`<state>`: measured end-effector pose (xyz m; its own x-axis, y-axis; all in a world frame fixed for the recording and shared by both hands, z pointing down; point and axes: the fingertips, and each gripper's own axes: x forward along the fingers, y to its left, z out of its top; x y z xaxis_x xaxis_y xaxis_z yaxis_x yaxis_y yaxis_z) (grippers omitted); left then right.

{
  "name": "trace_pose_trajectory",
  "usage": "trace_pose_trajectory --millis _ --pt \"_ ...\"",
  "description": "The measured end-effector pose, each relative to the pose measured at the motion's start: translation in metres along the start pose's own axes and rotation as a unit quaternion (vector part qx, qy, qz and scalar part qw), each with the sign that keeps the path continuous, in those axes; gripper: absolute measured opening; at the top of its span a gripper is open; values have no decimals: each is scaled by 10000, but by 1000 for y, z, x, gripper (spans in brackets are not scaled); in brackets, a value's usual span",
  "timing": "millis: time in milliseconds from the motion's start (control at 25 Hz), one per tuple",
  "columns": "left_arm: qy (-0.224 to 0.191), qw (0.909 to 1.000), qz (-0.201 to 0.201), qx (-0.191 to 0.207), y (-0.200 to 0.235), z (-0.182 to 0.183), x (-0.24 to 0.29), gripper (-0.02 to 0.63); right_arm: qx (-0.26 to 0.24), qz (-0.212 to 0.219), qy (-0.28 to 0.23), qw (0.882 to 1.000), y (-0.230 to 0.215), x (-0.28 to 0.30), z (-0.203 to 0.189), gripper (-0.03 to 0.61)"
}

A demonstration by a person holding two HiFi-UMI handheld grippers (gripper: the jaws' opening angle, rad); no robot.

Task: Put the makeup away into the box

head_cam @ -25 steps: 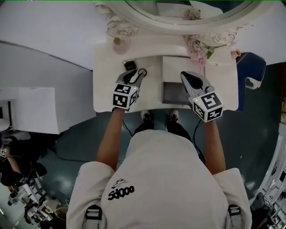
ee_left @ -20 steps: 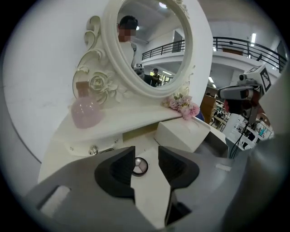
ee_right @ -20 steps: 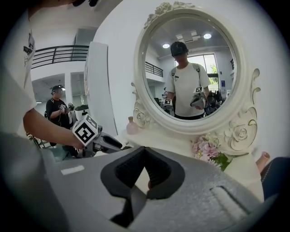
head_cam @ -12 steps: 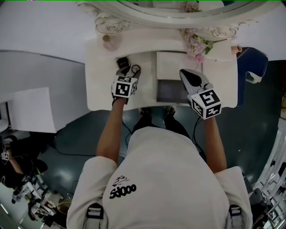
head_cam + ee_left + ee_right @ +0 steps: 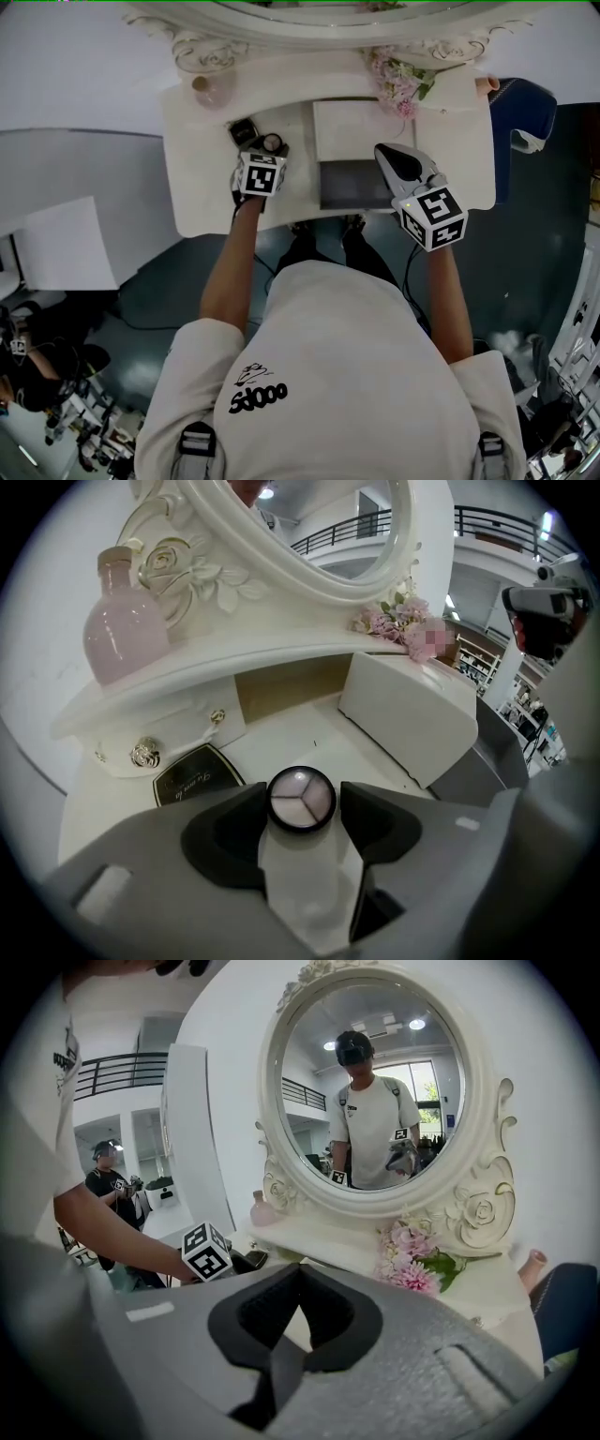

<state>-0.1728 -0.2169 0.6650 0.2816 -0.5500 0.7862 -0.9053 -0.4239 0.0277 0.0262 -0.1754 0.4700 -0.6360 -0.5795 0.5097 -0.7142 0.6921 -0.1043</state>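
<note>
Left claw jaws just opened wider, round eyeshadow compact between their tips, black case beside, pink bottle above

Left gripper, jaws just opening about the eyeshadow compact: bare tabletop ahead, black palette left, raised box lid right.

An ornate white dressing table with an oval carved-frame mirror stands against a plain white wall, on a dark glossy floor.
</note>
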Motion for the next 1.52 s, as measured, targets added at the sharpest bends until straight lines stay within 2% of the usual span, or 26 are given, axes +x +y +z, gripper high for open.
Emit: trace_pose_trajectory --millis 160,480,560,680,760,920,1040,1160,1280,1400,1520 --pt "-156 9998 31 -111 -1 -1 -2 239 106 -130 -49 9998 -5 -13 -7 3" --pt "-276 9995 90 -78 -12 -16 -26 238 83 -347 -76 9993 -11 -39 -14 3" --pt "-446 9989 -26 -159 -25 -12 -44 238 80 -411 -89 9991 -16 -47 -18 3" --pt "-927 9948 -244 -344 -49 11 -76 238 120 -481 -117 9987 -21 -57 -25 3" --pt "-1188 9917 -391 -283 -69 28 -92 238 158 -544 -121 9983 -22 -64 -32 3" --pt "-1377 9869 -813 206 -113 60 -103 238 328 -674 -254 9969 -29 -78 -40 3" --pt "-1367 9796 -1283 723 -157 78 -99 238 447 -835 -384 9948 -38 -91 -44 3" --pt "-1155 9690 -1716 1348 -207 83 -85 238 560 -1053 -474 9917 -49 -106 -51 3" --pt "-810 9586 -1928 1935 -249 79 -63 238 695 -1271 -487 9883 -60 -122 -61 3" --pt "-471 9492 -2217 2181 -285 73 -42 238 910 -1416 -536 9843 -68 -139 -72 3" --pt "-256 9447 -2300 2323 -307 68 -21 238 1123 -1613 -556 9789 -75 -156 -87 3"
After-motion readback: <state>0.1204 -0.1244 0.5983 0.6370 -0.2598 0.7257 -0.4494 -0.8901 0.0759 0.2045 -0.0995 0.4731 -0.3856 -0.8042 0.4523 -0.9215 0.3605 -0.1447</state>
